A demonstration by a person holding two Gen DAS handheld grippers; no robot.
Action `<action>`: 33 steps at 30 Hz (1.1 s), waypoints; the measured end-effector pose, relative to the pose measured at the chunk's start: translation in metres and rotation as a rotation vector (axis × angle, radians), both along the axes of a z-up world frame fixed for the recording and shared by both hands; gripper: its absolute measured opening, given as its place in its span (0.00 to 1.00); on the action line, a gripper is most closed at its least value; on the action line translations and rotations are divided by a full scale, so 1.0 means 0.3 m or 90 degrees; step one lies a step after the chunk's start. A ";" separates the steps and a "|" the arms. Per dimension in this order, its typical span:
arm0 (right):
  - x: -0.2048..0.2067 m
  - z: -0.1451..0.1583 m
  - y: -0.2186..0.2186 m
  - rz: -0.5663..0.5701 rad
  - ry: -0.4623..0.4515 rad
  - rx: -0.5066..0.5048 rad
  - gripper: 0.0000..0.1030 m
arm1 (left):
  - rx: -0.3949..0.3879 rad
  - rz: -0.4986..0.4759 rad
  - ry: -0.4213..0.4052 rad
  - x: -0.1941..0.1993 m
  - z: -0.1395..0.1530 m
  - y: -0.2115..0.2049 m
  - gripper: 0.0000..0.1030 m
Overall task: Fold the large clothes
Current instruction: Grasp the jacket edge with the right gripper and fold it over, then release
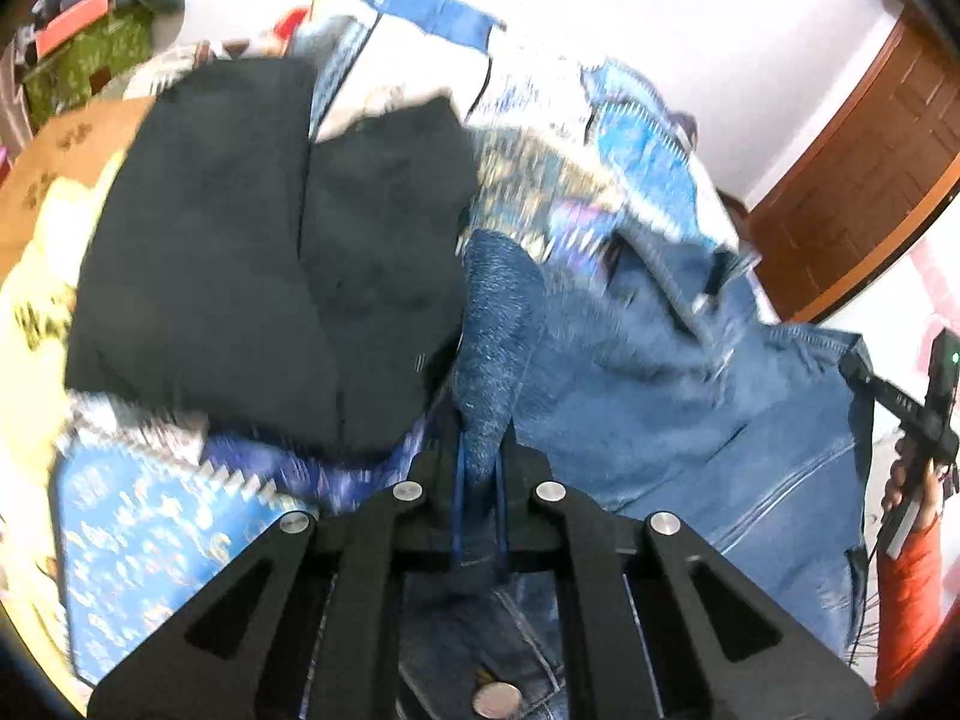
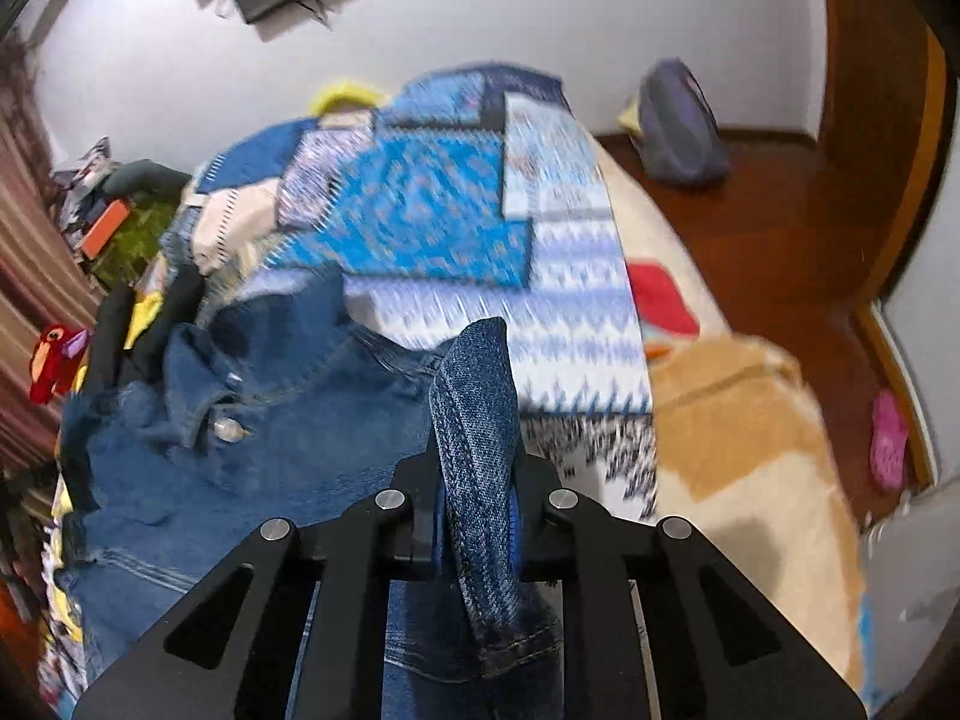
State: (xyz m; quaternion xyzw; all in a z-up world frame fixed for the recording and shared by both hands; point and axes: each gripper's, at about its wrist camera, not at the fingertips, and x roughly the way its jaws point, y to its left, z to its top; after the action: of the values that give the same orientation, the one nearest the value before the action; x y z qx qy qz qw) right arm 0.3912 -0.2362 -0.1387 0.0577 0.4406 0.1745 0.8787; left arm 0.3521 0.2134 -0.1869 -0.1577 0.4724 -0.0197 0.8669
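Each camera sits just behind its own gripper and looks forward along the two fingers, so black linkage fills the lower part of both views. The left wrist view looks down steeply and from close range over the left gripper (image 1: 480, 462) onto the bed (image 1: 150, 540), facing the wall and a wooden door (image 1: 852, 180) at its right edge; the right gripper (image 1: 924, 402) shows at that edge. The right wrist view looks over the right gripper (image 2: 477, 480) along the bed (image 2: 750, 450) toward the far wall, with floor on the right. Both views share the denim jacket (image 1: 660, 390) (image 2: 270, 420), the blue patterned bedspread (image 1: 150, 528) (image 2: 432, 210) and the green box (image 1: 90, 60) (image 2: 129, 234) by the wall.
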 end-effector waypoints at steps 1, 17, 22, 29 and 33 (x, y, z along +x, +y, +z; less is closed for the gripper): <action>-0.001 0.030 0.001 0.003 -0.011 0.000 0.13 | -0.001 -0.003 -0.009 0.013 0.038 0.002 0.06; 0.167 0.054 0.065 -0.054 -0.044 -0.083 0.13 | 0.122 0.030 -0.038 0.266 0.096 -0.056 0.06; 0.193 -0.038 0.058 -0.050 0.019 -0.110 0.17 | 0.165 0.047 0.018 0.302 -0.018 -0.032 0.07; 0.121 0.023 0.034 -0.036 0.013 -0.163 0.21 | 0.162 0.058 0.041 0.245 0.006 0.004 0.11; 0.027 0.106 0.026 -0.009 0.000 -0.158 0.34 | 0.183 0.054 0.008 0.163 0.093 -0.012 0.47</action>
State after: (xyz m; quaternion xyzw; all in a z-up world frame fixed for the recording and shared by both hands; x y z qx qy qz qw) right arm 0.3993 -0.2283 -0.1069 -0.0486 0.4585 0.1126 0.8802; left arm 0.4008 0.2097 -0.1591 -0.0521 0.4687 0.0855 0.8777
